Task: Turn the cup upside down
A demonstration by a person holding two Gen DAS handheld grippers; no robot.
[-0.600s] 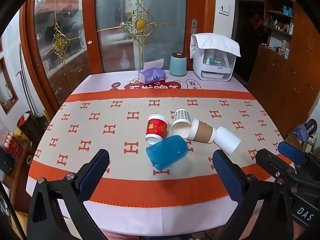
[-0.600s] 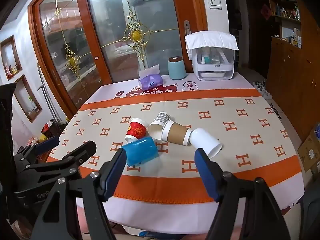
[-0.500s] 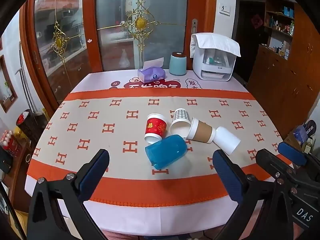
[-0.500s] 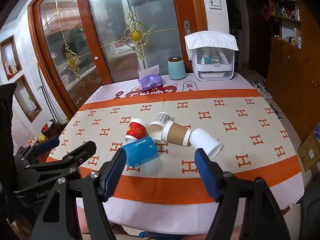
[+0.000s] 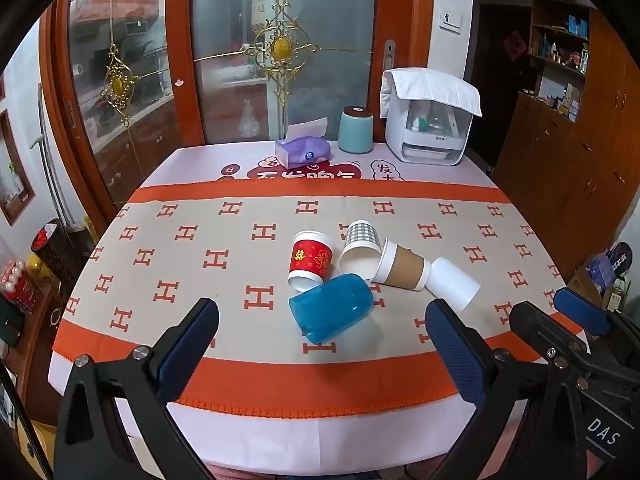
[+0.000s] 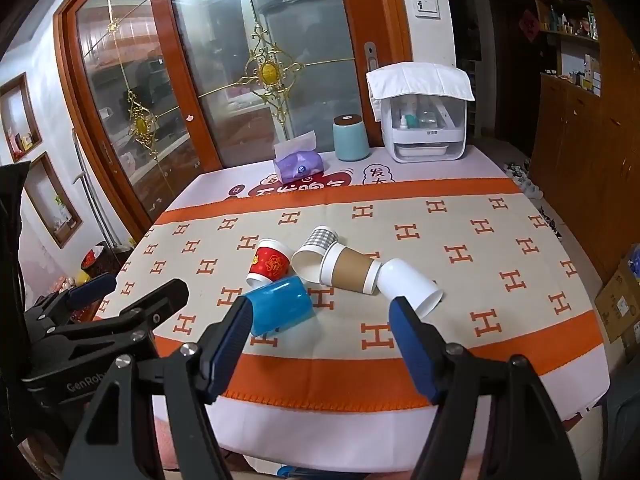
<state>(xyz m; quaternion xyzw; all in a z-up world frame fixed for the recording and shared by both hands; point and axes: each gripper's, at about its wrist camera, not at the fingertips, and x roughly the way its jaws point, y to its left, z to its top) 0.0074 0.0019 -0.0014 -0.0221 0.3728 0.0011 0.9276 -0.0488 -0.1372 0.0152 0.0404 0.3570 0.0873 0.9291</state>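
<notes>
Several cups lie on their sides in a cluster at the table's middle: a blue plastic cup point(image 5: 332, 307) point(image 6: 280, 303), a red paper cup point(image 5: 311, 260) point(image 6: 269, 266), a checked cup point(image 5: 360, 245) point(image 6: 314, 246), a brown-sleeved cup point(image 5: 402, 266) point(image 6: 349, 269) and a white cup point(image 5: 454, 285) point(image 6: 410, 285). My left gripper point(image 5: 320, 340) is open and empty, near the table's front edge, short of the blue cup. My right gripper point(image 6: 322, 338) is open and empty, just in front of the blue and white cups.
The table point(image 5: 240, 364) has an orange and beige cloth. At its far edge stand a purple tissue pack point(image 5: 304, 150), a teal canister point(image 5: 355, 130) and a white appliance point(image 5: 430, 120) under a cloth. Glass doors are behind; wooden cabinets point(image 5: 560, 160) are to the right.
Both grippers have held almost still, with only a slight shift of view. The cups have not moved.
</notes>
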